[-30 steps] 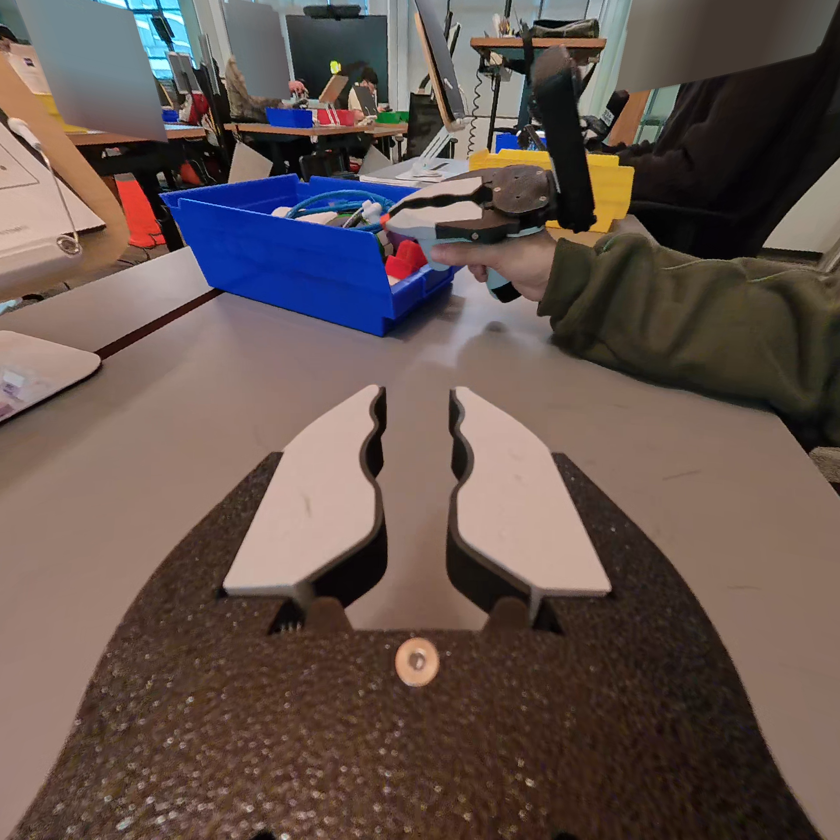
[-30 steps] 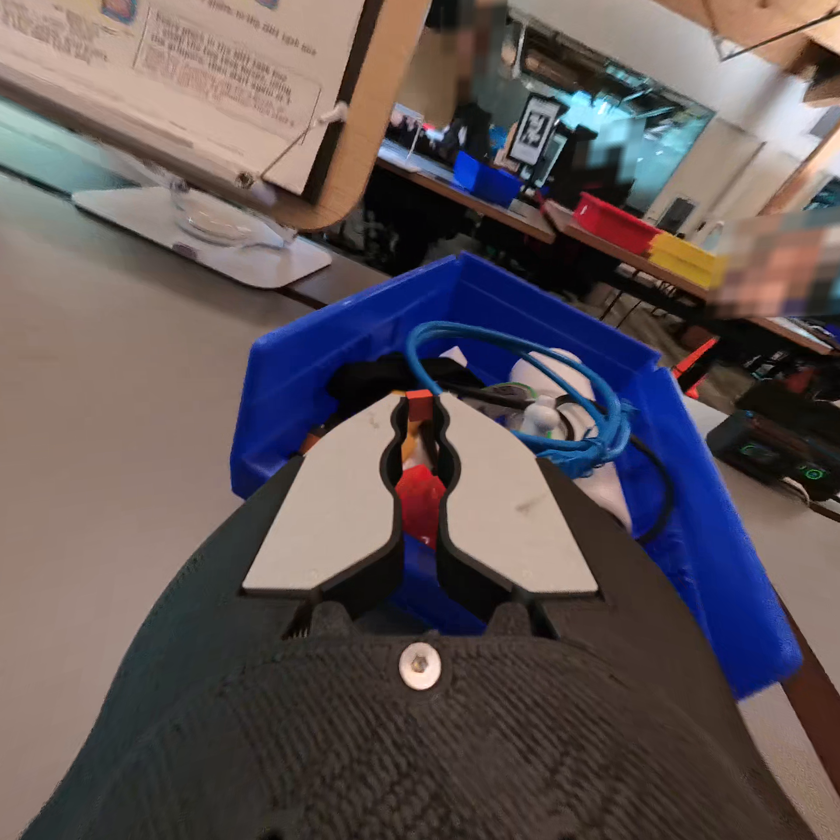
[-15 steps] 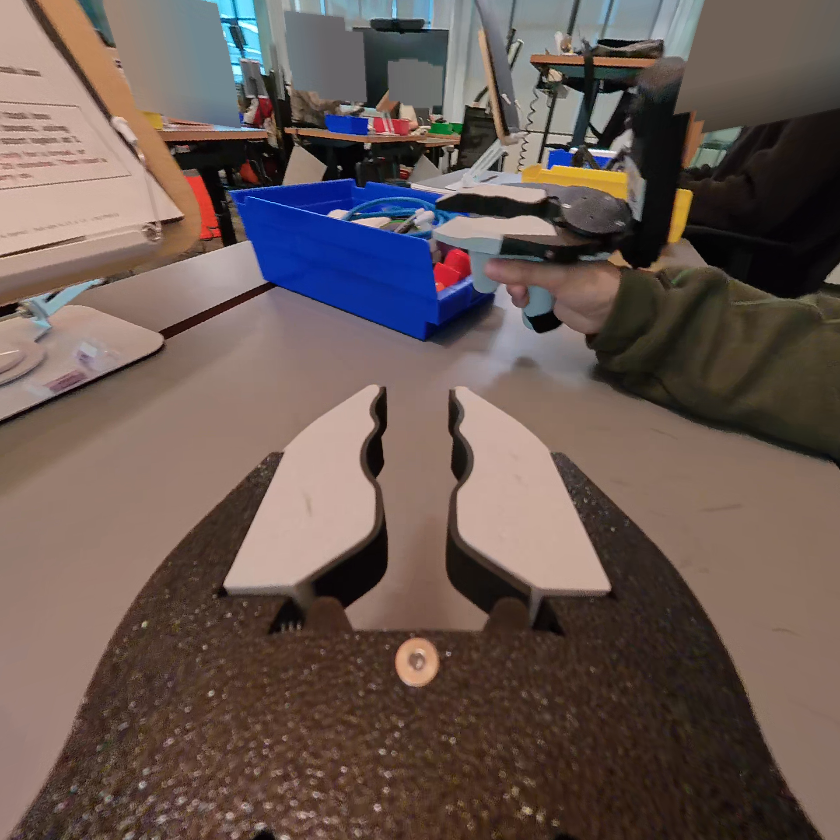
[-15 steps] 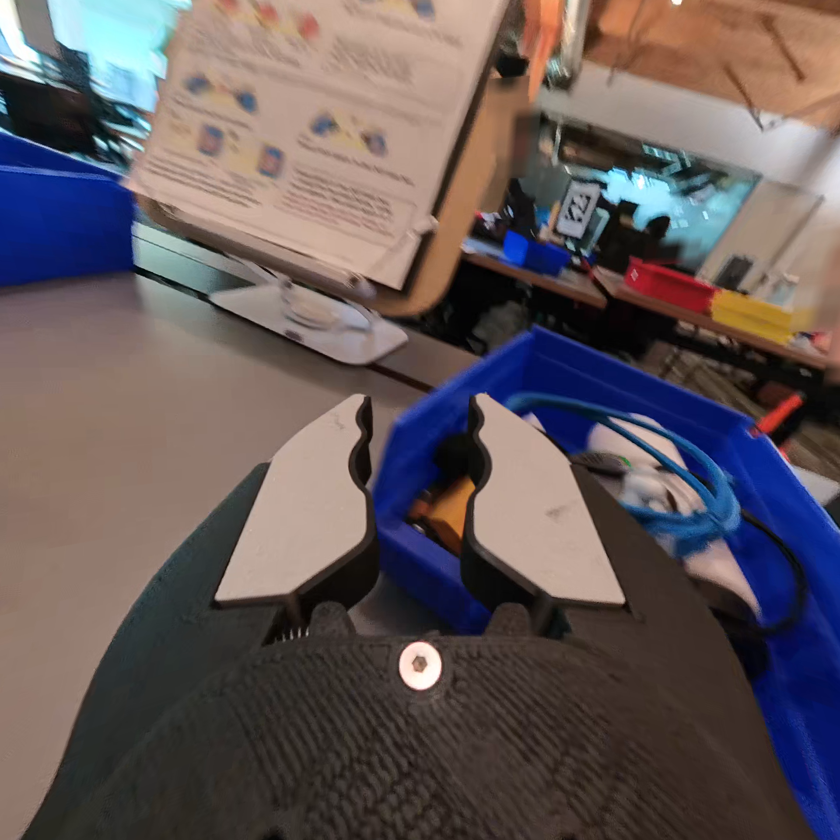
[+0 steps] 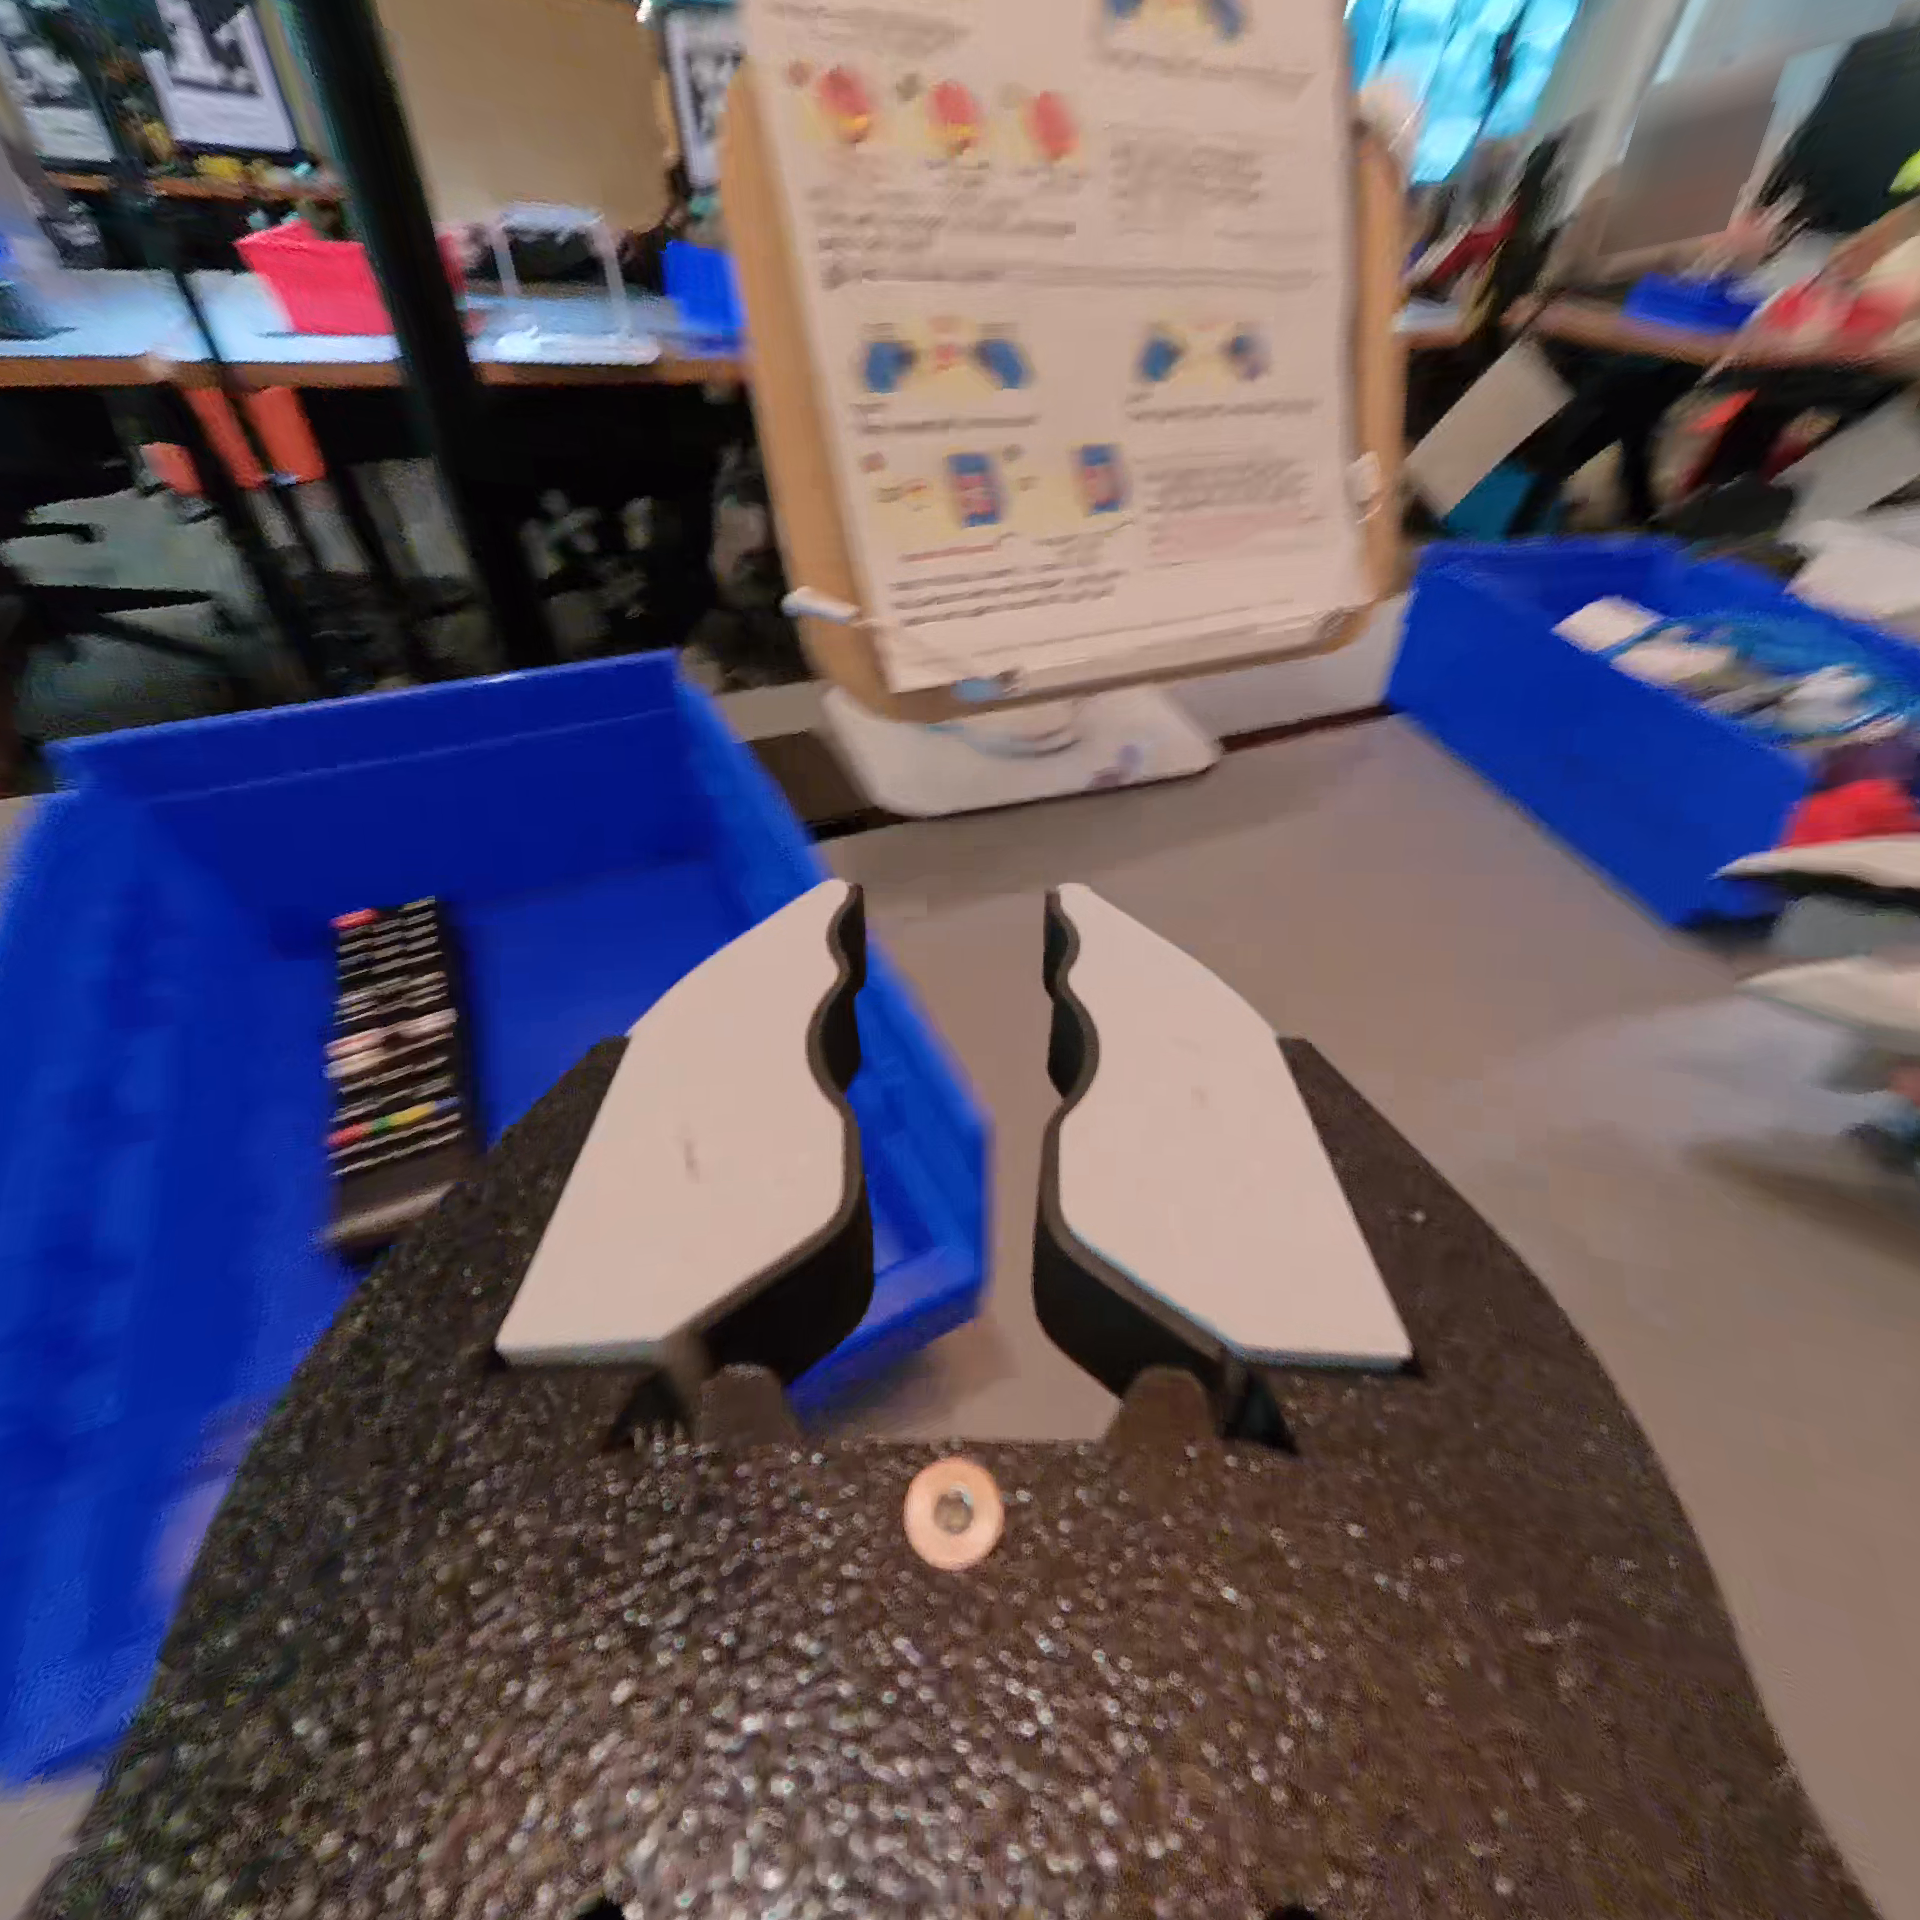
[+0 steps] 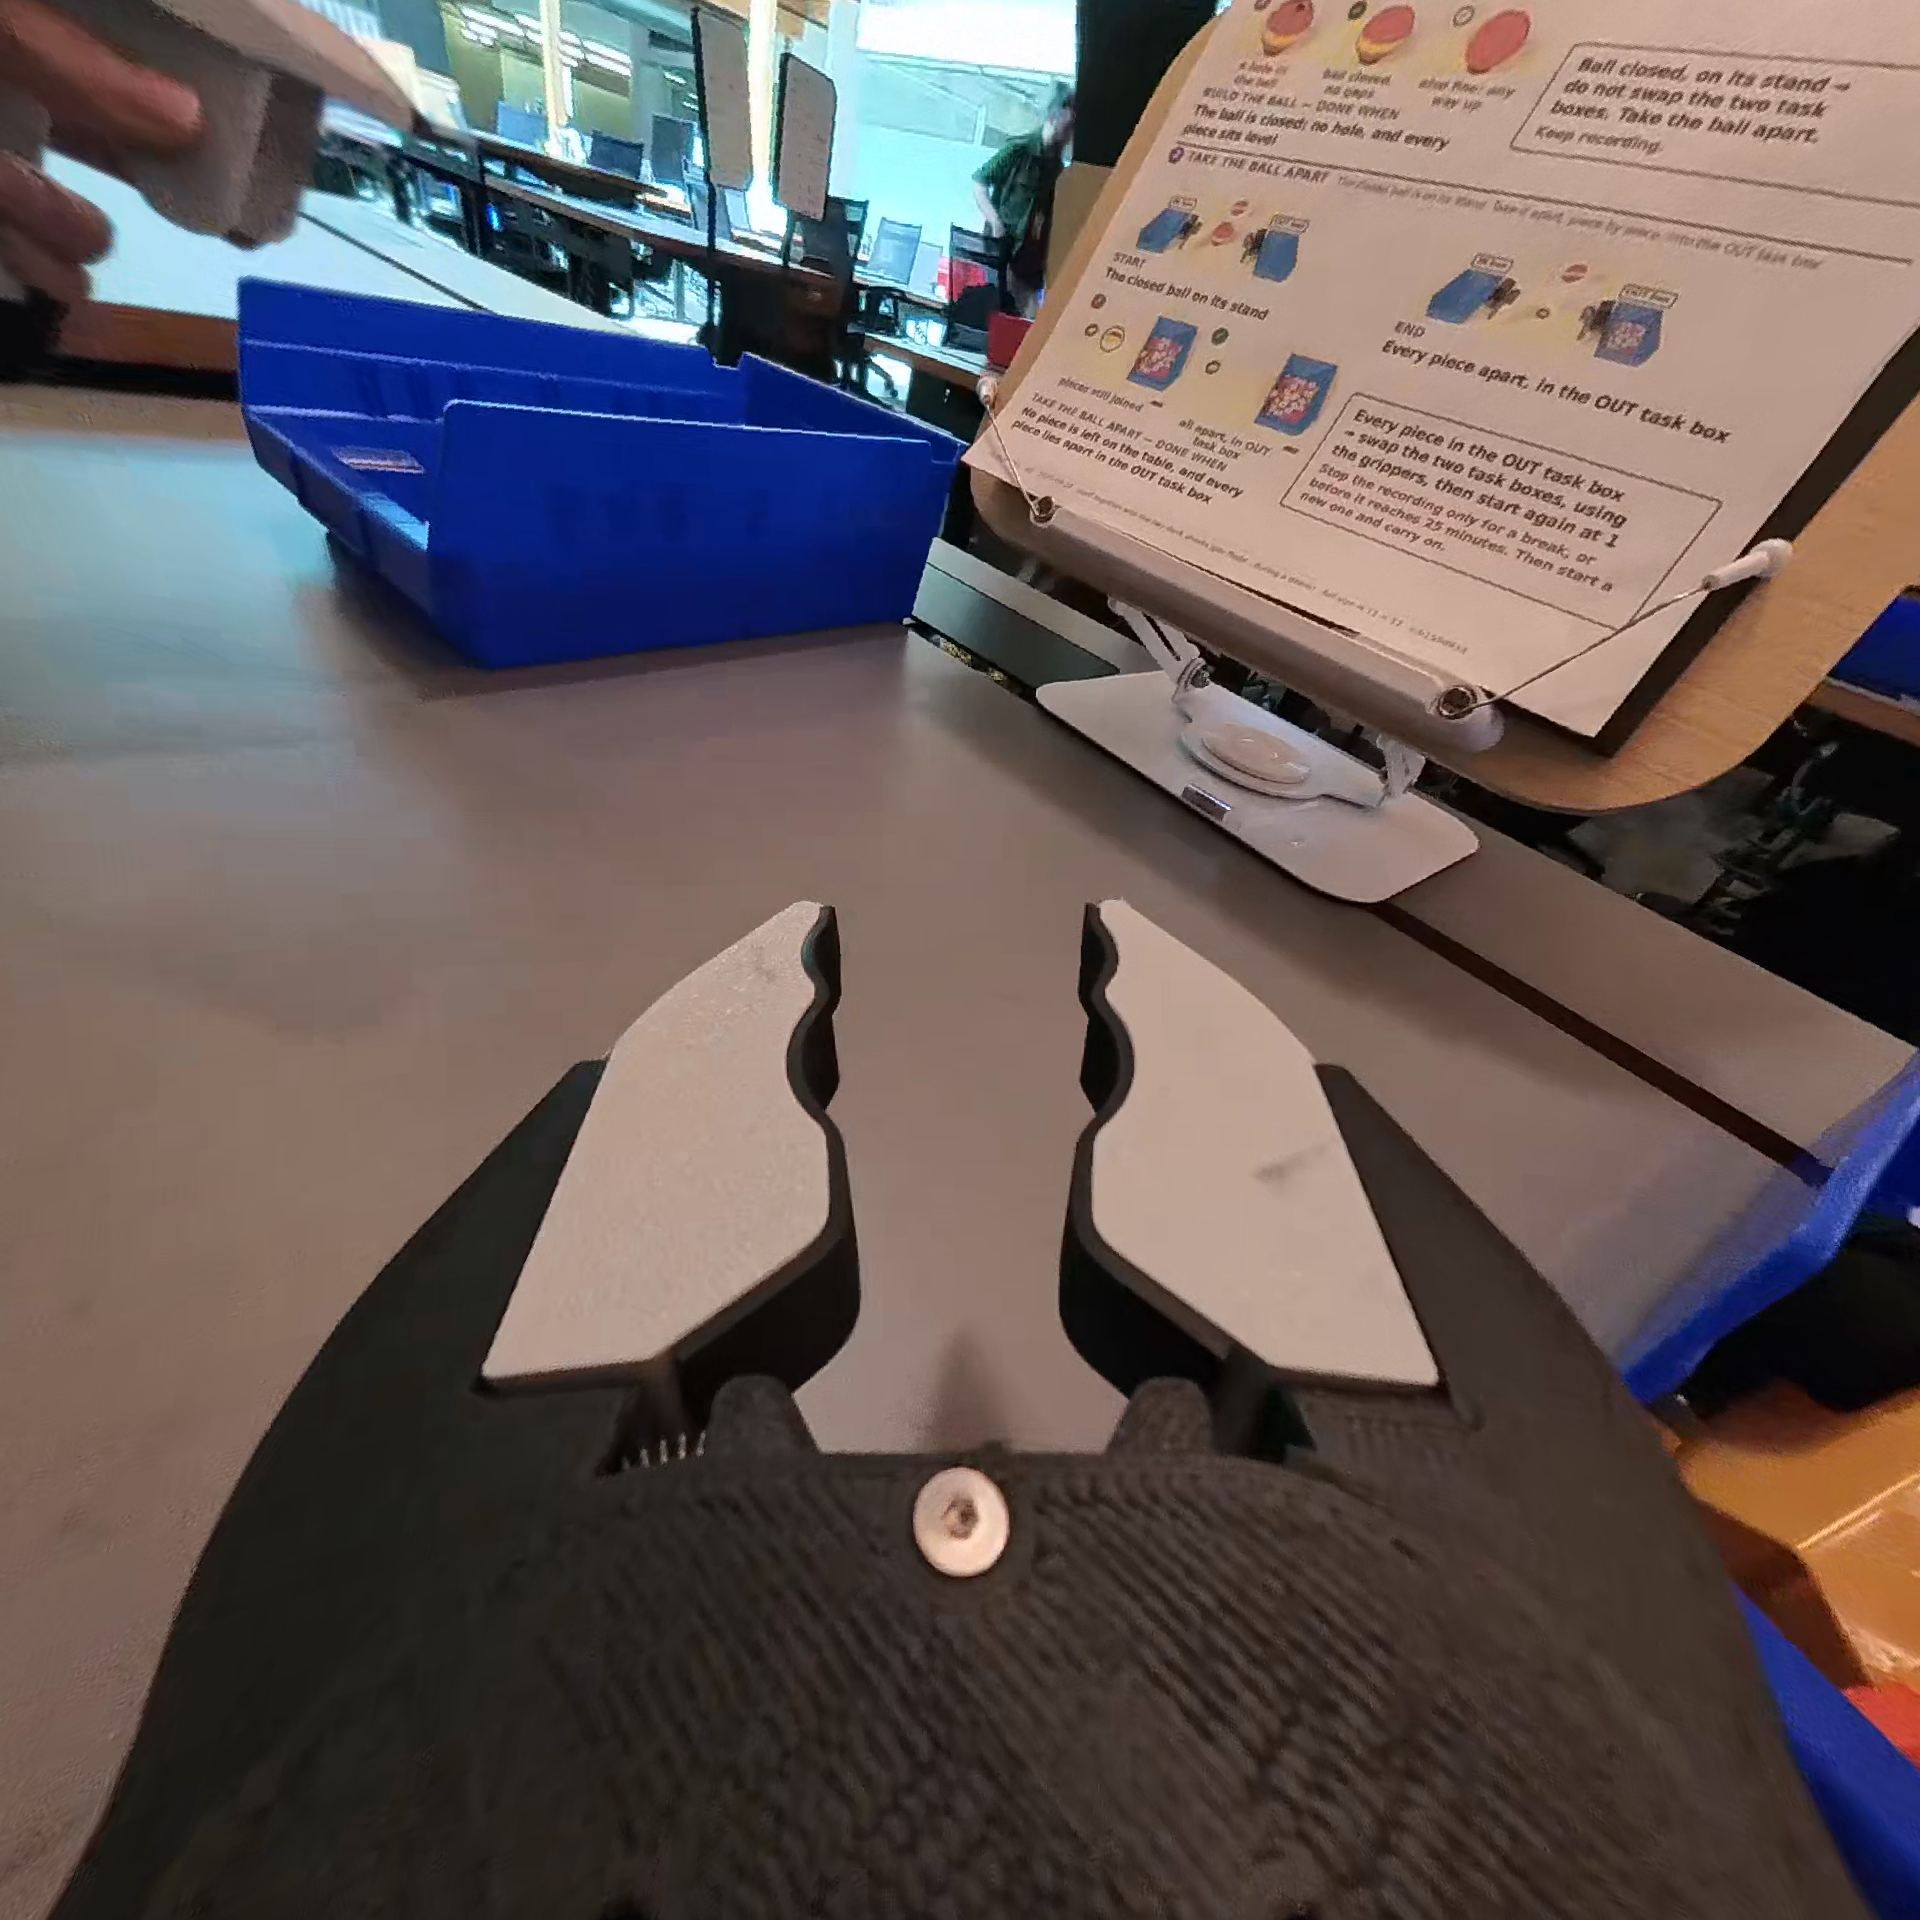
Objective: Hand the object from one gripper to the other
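Note:
My left gripper [image 5: 951, 904] is open and empty. It hangs over the right rim of a blue bin [image 5: 727, 790] on the left. A black remote-like thing with rows of small buttons [image 5: 395, 1070] lies in that bin. My right gripper [image 6: 958, 914] is open and empty, low over the bare grey table [image 6: 416, 935]. Its pale fingers [image 5: 1839, 868] show blurred at the right edge of the left wrist view. The same left bin [image 6: 665, 520] stands far left in the right wrist view.
A printed sheet on a wooden board with a white foot [image 5: 1081, 343] [image 6: 1455, 343] stands at the table's back middle. A second blue bin [image 5: 1590, 727] [image 6: 1808, 1236] with a blue cable and other items is on the right. A hand [image 6: 83, 114] shows blurred top left. The tips of one gripper are about 30 cm away from the tips of the other.
My right gripper opened, came out of the right bin holding nothing and swung left over the table. My left gripper swung left to the other bin, still open.

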Motion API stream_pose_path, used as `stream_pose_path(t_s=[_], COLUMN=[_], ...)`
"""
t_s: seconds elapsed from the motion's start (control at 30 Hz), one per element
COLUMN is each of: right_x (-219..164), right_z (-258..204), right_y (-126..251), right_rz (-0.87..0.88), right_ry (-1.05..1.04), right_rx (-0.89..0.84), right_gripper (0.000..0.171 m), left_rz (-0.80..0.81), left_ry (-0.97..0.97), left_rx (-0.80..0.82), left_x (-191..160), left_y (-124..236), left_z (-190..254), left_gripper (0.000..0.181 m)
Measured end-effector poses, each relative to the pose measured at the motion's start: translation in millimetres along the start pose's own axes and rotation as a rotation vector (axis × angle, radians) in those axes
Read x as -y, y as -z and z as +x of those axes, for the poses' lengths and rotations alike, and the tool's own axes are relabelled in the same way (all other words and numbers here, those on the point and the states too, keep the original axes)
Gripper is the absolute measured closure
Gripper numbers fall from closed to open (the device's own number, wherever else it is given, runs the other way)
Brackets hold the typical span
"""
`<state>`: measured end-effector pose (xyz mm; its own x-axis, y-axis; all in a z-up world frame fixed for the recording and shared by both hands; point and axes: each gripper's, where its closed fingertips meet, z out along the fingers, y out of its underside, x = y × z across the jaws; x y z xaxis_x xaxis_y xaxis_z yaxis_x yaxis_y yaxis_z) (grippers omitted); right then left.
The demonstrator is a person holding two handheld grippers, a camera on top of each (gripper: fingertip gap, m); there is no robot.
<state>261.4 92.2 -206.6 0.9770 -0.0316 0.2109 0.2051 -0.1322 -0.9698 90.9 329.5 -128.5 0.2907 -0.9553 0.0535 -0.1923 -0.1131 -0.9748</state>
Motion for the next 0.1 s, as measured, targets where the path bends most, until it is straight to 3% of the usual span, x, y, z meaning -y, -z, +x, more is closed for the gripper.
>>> stream_pose_path(t_s=[0.1], right_x=[1.2], right_z=[5.8], right_y=[1.5], right_rz=[0.014], right_ry=[-0.042], right_rx=[-0.01], right_gripper=[0.127], left_rz=[-0.252], left_ry=[-0.087], left_rx=[0.099], left_x=[-24.3], left_y=[8.3], left_z=[-53.0], left_gripper=[0.137])
